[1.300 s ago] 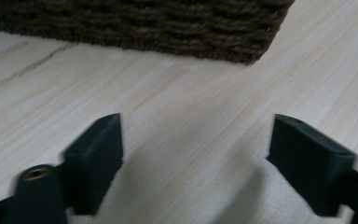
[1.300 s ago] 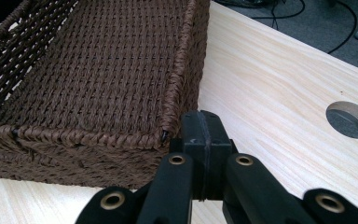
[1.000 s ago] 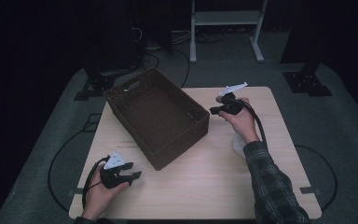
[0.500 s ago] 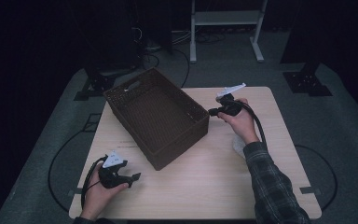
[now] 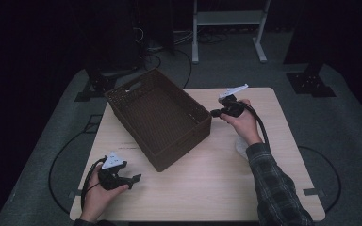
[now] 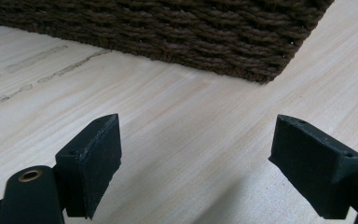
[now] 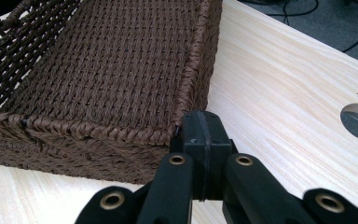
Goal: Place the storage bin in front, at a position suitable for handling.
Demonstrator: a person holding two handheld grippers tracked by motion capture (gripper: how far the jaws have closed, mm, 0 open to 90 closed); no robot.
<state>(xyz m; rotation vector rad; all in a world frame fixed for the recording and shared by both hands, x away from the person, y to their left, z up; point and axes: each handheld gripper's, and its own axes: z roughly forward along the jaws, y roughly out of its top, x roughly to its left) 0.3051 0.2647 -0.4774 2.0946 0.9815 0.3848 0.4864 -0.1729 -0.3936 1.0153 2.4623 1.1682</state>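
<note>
Here the brown woven basket (image 5: 160,117) sits slantwise on the wooden table (image 5: 217,188). The right gripper (image 5: 215,113) rests at the basket's near right corner, jaws pressed together with nothing between them – its tips just beside the rim. The left gripper (image 5: 135,179), jaws just opened wide over bare wood, points toward the basket's front corner

I see a dark brown woven basket (image 5: 160,115), rectangular and empty, sitting upright and skewed on the pale wooden table (image 5: 217,188), one corner pointing toward my near edge.
</note>
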